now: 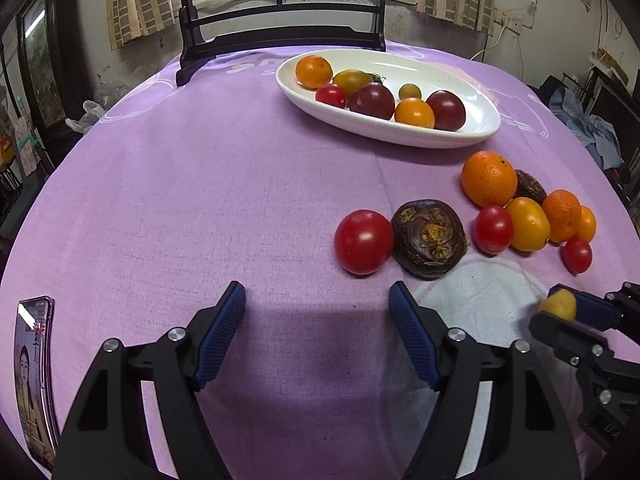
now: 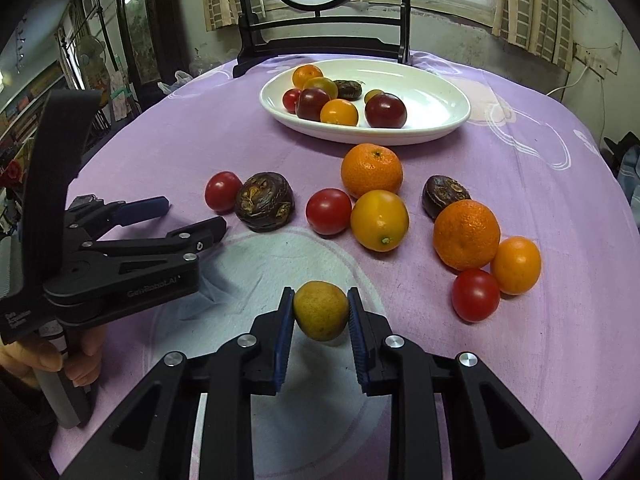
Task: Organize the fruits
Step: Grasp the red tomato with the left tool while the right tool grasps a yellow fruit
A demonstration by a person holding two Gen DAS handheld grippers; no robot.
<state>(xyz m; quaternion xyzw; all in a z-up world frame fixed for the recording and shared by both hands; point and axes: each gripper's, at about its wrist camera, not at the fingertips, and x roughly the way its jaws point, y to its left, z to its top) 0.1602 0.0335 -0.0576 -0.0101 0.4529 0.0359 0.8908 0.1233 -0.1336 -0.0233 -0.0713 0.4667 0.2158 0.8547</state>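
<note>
Fruits lie scattered over a table under a purple cloth (image 2: 160, 148), some loose and some already in the white oval dish (image 2: 432, 92) at the far side. Going from the left in the right wrist view, a hand (image 2: 48, 356) grips the handle of the left gripper (image 2: 188, 216), whose jaws stand apart with nothing between them, hovering just short of a red tomato (image 2: 223, 191) and the dark brown water chestnut (image 2: 264, 202) touching it. Next comes another red tomato (image 2: 329, 211), nestled against a yellow-orange tomato (image 2: 379, 220), with a big mandarin (image 2: 371, 170) just behind them. Nearer to me, the right gripper (image 2: 320, 312) is clamped on a small yellowish fruit (image 2: 321, 310), one blue pad pressed to each side, and a shadow under the fruit suggests it is just clear of the cloth. Further right sit a second water chestnut (image 2: 446, 195), a second mandarin (image 2: 467, 235), a small orange tomato (image 2: 516, 265) and a third red tomato (image 2: 475, 295), all bunched together. The dish holds a cluster of tomatoes, dark red, orange and red, in its left half. In the left wrist view a phone (image 1: 34, 380) lies at the table's left edge.
</note>
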